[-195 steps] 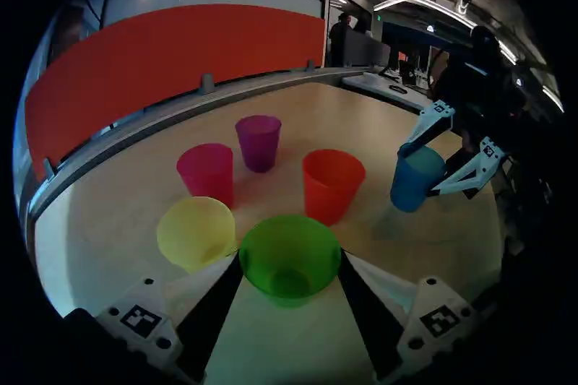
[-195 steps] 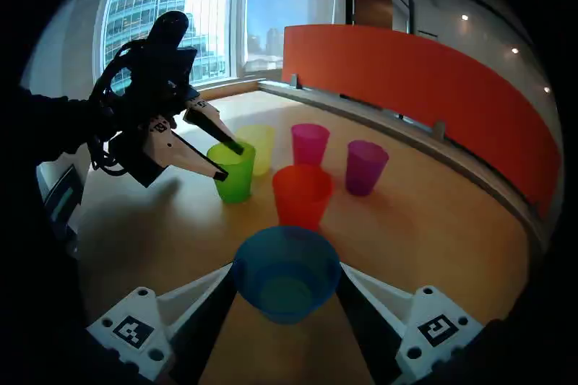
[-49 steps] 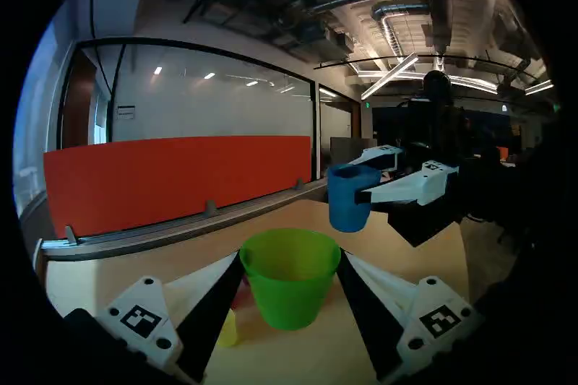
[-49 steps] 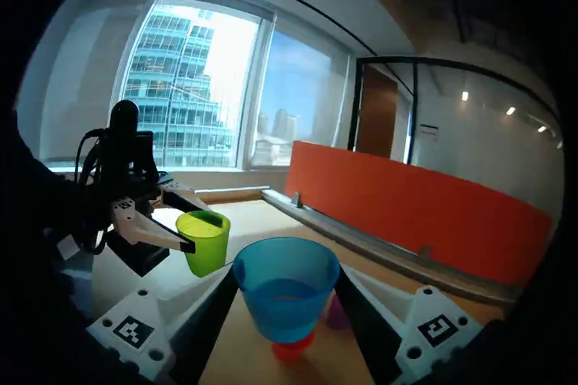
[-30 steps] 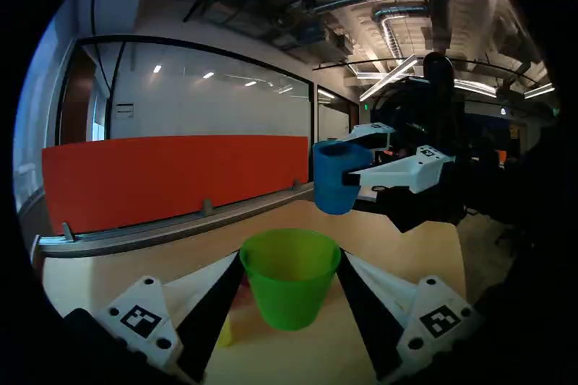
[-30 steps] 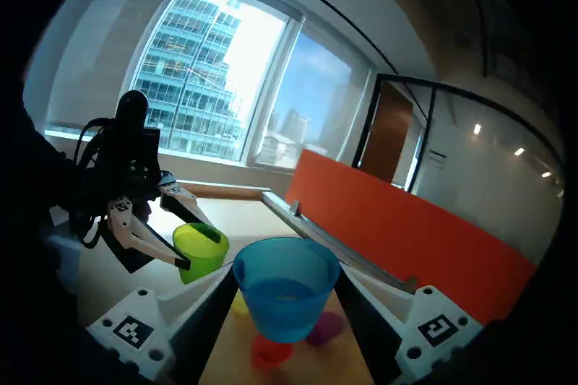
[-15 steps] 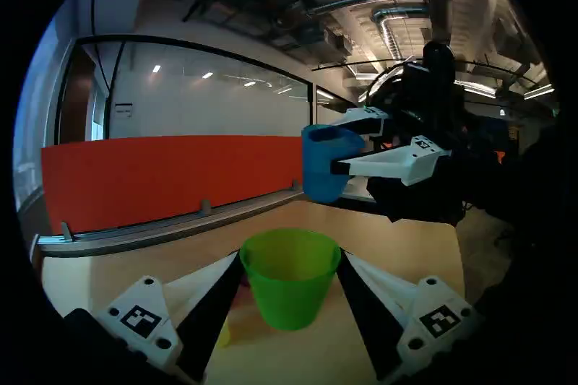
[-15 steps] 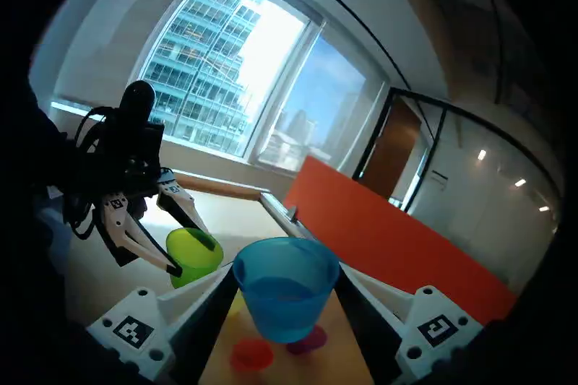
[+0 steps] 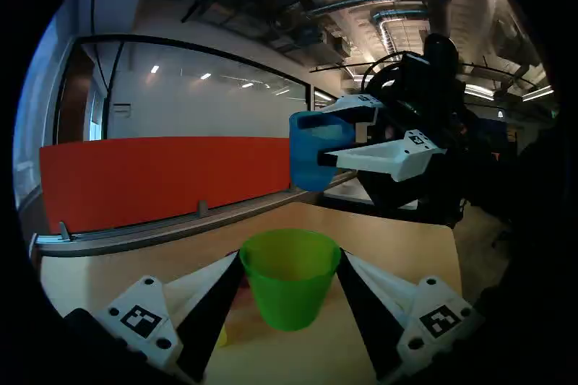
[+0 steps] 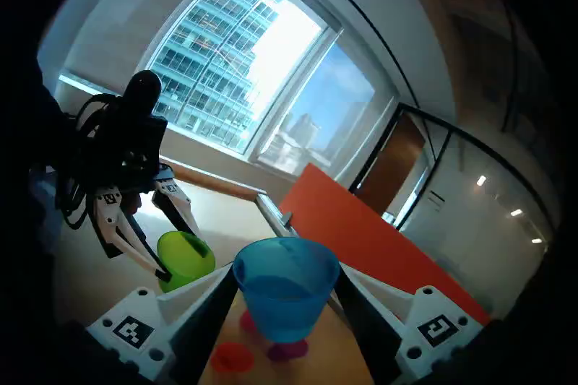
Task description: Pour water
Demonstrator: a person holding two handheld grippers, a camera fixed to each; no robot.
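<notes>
My left gripper (image 9: 289, 291) is shut on a green cup (image 9: 290, 286), held upright above the wooden table (image 9: 390, 237). In the left gripper view the blue cup (image 9: 311, 150) hangs higher, up and a little right of the green one, tilted over and pinched by the right gripper (image 9: 325, 146). My right gripper (image 10: 286, 298) is shut on that blue cup (image 10: 285, 297), which has water in it. In the right gripper view the green cup (image 10: 184, 258) sits lower left, held by the left gripper (image 10: 177, 262) and a person's dark-sleeved arm (image 10: 43, 168).
Below the blue cup, an orange cup (image 10: 231, 357), a purple cup (image 10: 287, 349) and a pink cup (image 10: 247, 321) stand on the table. A yellow cup (image 9: 220, 334) peeks beside my left finger. A long orange panel (image 9: 159, 175) lines the table's far edge; large windows (image 10: 238, 74) lie behind.
The blue cup has risen, moved closer over the green cup and tilted further. The green cup has stayed in place in my left gripper.
</notes>
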